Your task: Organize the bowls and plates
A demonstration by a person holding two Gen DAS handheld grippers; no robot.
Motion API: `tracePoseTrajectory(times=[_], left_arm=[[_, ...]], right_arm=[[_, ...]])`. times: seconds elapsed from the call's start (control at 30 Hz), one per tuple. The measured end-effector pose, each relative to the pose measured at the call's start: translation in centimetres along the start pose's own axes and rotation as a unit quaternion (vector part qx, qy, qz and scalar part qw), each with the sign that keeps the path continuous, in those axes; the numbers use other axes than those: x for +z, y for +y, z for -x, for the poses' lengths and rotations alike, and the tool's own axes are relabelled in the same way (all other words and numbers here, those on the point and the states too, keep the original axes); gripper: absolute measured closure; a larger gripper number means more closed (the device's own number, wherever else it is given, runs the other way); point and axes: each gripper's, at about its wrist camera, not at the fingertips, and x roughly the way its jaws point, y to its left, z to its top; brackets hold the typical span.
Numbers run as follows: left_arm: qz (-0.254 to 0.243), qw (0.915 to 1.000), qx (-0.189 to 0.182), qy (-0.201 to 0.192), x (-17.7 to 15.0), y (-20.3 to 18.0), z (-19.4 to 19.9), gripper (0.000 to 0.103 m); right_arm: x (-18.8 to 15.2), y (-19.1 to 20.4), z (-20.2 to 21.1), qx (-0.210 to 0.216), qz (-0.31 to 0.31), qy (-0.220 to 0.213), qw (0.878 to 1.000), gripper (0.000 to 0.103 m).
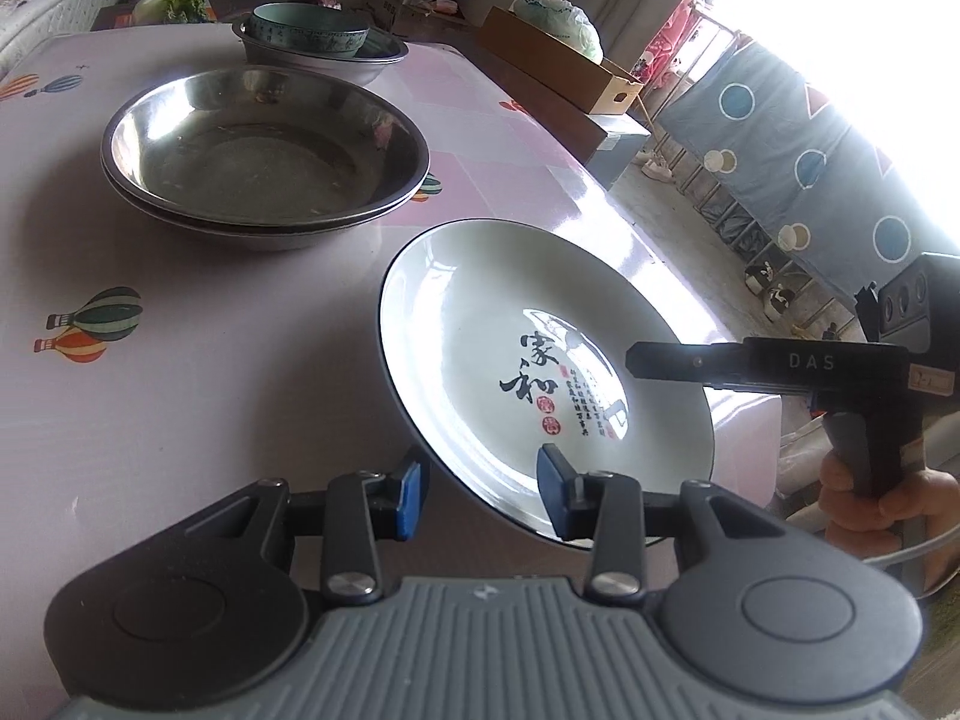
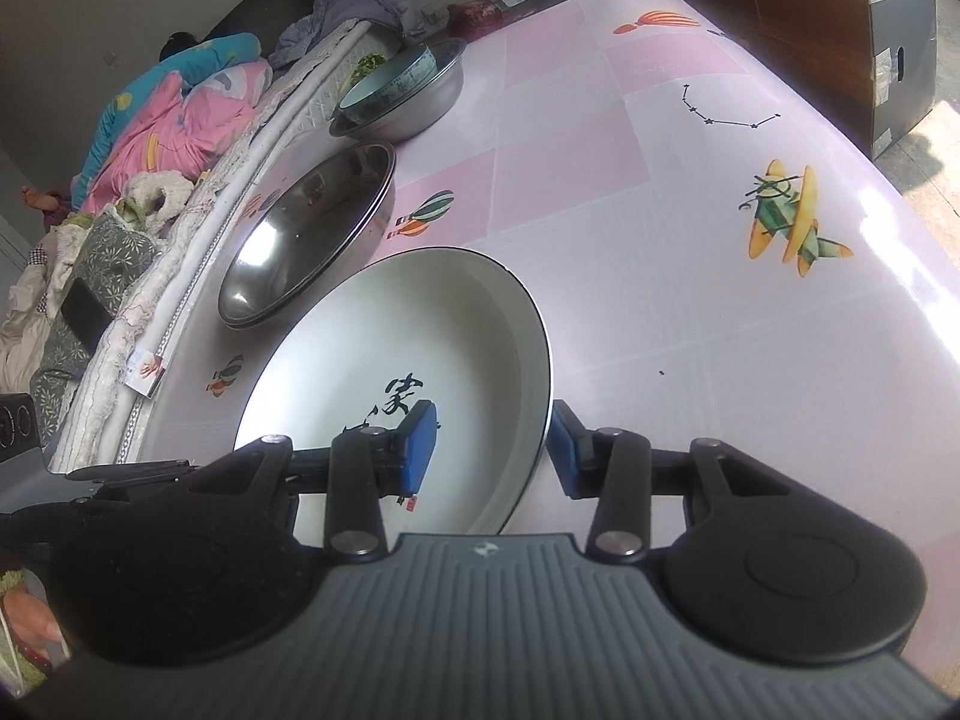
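White plate (image 1: 480, 324), rim straddled by both open tools (image 1: 483, 495) (image 2: 492, 447); steel bowls (image 1: 264, 144) beside.

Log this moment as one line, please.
phase: grasping plate | left gripper: open, straddling white plate rim | right gripper: open, straddling opposite rim | steel basins: stacked | bowl: in far basin
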Motion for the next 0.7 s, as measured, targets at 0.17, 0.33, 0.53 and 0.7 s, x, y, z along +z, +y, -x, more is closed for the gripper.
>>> tracePoseTrajectory(times=[0.17,0.33,0.53,0.7], left_arm=[[0.013,0.9999,0.002,-0.010,-1.5,2.3,2.5,0.063],[0.025,0.9994,0.012,-0.022,-2.2,4.2,4.4,0.062],[0.042,0.9983,0.014,-0.038,-3.1,5.8,6.0,0.061],[0.034,0.9974,0.026,-0.058,-3.1,5.9,7.0,0.042]], right_arm=[[-2.0,2.9,-0.4,0.011,-0.008,0.000,1.000,0.061],[-3.0,5.6,-1.6,0.024,-0.012,0.007,1.000,0.058],[-3.0,7.9,-3.0,0.023,-0.002,0.011,1.000,0.055],[-2.5,7.8,-3.2,0.012,-0.018,-0.002,1.000,0.048]])
